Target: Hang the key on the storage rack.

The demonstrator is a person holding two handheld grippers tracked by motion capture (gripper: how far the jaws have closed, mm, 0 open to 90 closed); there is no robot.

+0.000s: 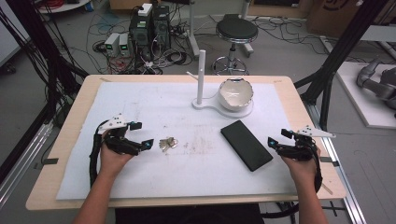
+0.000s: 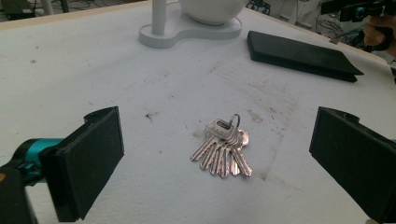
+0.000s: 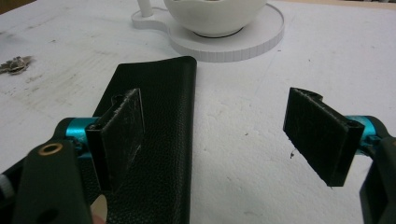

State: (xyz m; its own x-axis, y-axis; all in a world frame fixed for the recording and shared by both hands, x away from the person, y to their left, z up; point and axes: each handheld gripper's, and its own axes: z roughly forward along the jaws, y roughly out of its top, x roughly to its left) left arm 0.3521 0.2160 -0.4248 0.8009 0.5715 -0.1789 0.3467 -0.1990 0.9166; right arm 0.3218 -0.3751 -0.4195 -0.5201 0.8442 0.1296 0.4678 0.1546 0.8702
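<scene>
A bunch of silver keys [image 1: 167, 143] lies on the white mat, just right of my left gripper [image 1: 142, 135]. In the left gripper view the keys [image 2: 223, 149] lie fanned out between and ahead of the wide-apart jaws, untouched; that gripper [image 2: 219, 163] is open. A flat black leather case [image 1: 245, 144] lies right of centre. My right gripper [image 1: 279, 138] is open beside the case's right edge. In the right gripper view the case [image 3: 154, 135] runs under the left pad, and the gripper [image 3: 219, 135] holds nothing.
A white bowl [image 1: 236, 94] sits on a white stand [image 1: 210, 105] with an upright post [image 1: 201, 77] at the back of the mat [image 1: 140, 177]. Beyond the table are a stool [image 1: 236, 31], computer boxes and cables on the floor.
</scene>
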